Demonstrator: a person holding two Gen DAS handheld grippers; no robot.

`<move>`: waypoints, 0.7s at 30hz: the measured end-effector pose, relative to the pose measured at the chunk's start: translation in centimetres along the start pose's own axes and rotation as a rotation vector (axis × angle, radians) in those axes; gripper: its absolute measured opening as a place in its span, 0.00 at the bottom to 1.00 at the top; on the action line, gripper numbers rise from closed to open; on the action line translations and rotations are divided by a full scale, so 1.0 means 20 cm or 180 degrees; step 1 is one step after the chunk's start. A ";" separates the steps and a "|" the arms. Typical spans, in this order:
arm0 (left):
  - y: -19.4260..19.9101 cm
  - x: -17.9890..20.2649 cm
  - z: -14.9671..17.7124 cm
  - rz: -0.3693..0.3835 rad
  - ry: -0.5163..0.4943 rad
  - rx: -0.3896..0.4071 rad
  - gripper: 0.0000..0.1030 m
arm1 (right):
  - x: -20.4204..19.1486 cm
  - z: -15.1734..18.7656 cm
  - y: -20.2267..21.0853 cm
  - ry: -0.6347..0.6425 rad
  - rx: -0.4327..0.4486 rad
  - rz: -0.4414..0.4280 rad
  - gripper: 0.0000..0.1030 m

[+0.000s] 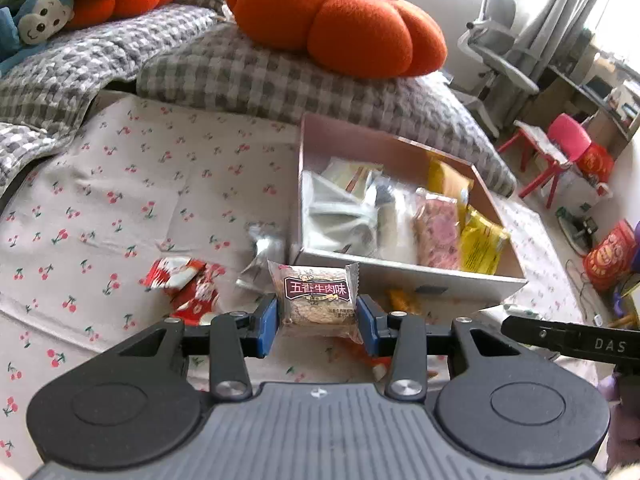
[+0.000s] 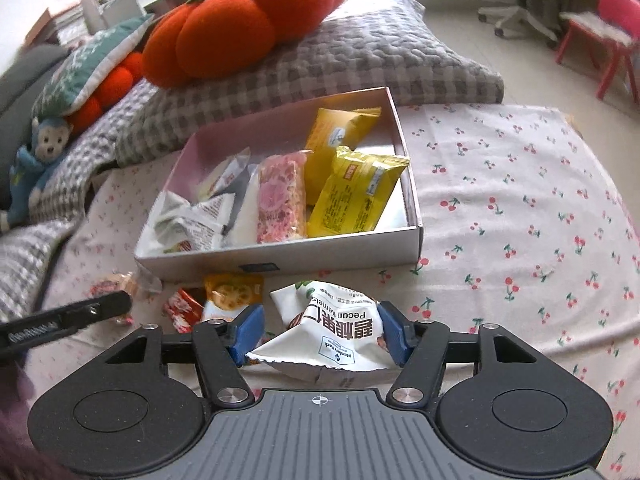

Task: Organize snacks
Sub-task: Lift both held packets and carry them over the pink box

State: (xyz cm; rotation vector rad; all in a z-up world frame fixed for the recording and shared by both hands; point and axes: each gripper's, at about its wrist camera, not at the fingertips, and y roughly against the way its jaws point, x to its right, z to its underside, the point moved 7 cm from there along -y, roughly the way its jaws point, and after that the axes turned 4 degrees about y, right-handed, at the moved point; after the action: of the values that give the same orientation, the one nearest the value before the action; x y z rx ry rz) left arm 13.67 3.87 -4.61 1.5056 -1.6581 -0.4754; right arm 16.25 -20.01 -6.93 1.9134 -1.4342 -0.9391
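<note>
Snacks half sorted: several packets already in the box (image 2: 412, 216), a few loose at 7 o'clock of it on the cherry-print sheet (image 2: 520, 208). Best carried level over the near wall and let go low, into the bare corner beside the yellow packets (image 2: 356, 196); no squeezing harder, contents crumble. Left gripper (image 1: 318, 316): jaws narrow, pads pressed on both sides of the beef-flavour biscuit packet (image 1: 316, 300), held clear of the sheet. Right gripper (image 2: 320, 334): jaws wider, clamped on the crumpled white pecan packet (image 2: 332, 328).
</note>
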 end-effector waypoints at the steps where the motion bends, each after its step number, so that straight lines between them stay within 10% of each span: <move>1: 0.00 0.01 -0.01 0.0019 0.0006 0.0021 0.37 | 0.00 -0.01 0.01 -0.0061 0.0007 -0.0054 0.60; 21: -0.23 0.28 -0.15 0.0496 0.0032 0.0333 0.37 | 0.09 -0.34 0.03 -0.0887 0.0772 -0.0566 0.60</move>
State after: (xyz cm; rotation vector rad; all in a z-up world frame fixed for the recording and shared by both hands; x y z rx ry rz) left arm 19.23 -1.77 -4.55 1.4365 -1.8001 -0.3001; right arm 21.69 -21.81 -2.76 2.1834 -1.6175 -1.2005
